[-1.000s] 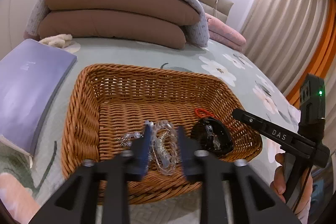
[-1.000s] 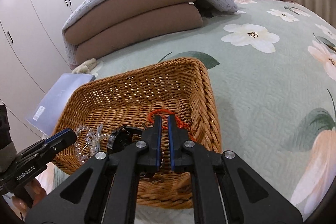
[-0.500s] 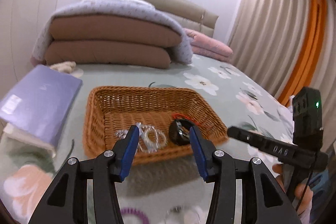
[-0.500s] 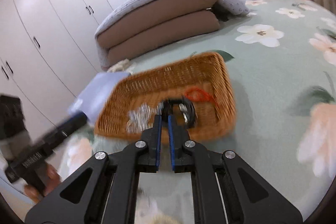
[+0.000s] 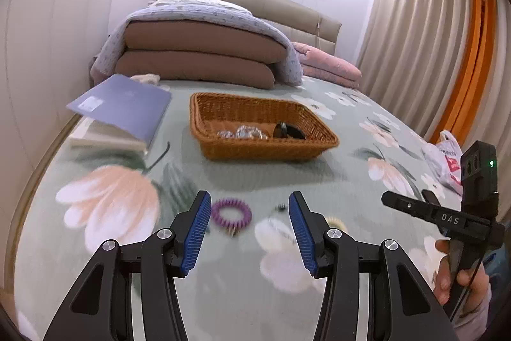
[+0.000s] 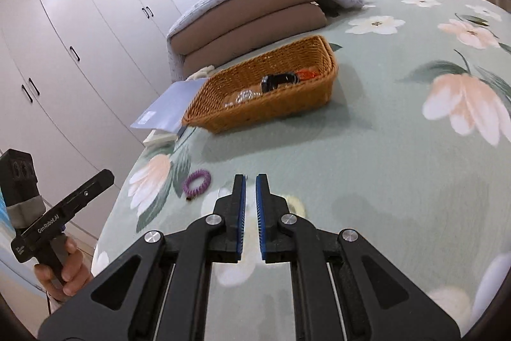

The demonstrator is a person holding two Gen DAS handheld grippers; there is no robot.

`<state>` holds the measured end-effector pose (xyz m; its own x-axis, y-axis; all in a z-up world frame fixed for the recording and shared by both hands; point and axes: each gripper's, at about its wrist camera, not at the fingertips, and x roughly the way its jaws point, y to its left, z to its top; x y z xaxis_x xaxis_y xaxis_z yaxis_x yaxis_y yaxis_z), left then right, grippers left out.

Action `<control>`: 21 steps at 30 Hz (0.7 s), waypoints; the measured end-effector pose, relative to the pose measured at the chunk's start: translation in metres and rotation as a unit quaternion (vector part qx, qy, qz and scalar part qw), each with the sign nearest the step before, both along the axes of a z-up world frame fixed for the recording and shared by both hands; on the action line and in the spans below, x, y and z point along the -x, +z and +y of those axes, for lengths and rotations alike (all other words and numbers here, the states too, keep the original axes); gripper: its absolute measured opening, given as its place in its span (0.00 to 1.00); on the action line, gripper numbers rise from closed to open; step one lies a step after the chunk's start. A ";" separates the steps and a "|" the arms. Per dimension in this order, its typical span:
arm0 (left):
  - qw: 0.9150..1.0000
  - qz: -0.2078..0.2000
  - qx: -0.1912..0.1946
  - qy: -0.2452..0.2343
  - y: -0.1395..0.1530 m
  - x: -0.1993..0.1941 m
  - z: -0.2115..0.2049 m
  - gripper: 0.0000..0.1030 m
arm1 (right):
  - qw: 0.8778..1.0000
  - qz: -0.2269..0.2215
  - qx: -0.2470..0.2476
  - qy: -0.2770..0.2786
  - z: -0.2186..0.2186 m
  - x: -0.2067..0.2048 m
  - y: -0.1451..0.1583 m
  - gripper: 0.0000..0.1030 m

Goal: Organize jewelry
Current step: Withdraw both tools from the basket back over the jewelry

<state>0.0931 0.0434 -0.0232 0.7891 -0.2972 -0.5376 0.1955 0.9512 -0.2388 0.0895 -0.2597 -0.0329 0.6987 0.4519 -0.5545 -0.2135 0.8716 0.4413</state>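
Because the purple spiral coil bracelet [image 5: 231, 214] lies flat on the soft green floral bedspread [image 5: 351, 181], the pick will likely go best if the left hand-held gripper [image 5: 249, 232] drops straight down with 1 blue pad [image 5: 198, 232] on each side of the ring and closes across it, rather than scraping at the quilt. The coil looks springy, so a light squeeze should hold it. Then it can be lifted clear and carried to the woven brown wicker basket [image 5: 255, 149], which sits farther up the bed and already holds a clear bead piece [image 5: 242, 132] and a dark round piece [image 5: 287, 130].

The left hand-held gripper is released, its jaws spread wide, and it hovers low over the bedspread, angled forward, with the bracelet just ahead of its left pad. The right hand-held gripper [image 6: 250, 213] is empty, its jaws drawn nearly together with a narrow gap, and it is held above the bed's near edge, pointing toward the basket. A pale yellowish ring [image 6: 295, 203] lies just beside its right finger, and a small dark item [image 5: 281, 206] sits near the bracelet, too blurred to identify.
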 end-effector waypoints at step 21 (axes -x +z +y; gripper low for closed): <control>0.998 0.053 0.021 0.015 -0.042 0.027 0.008 0.51 | 0.977 0.050 0.200 -0.049 0.019 0.062 -0.025 1.00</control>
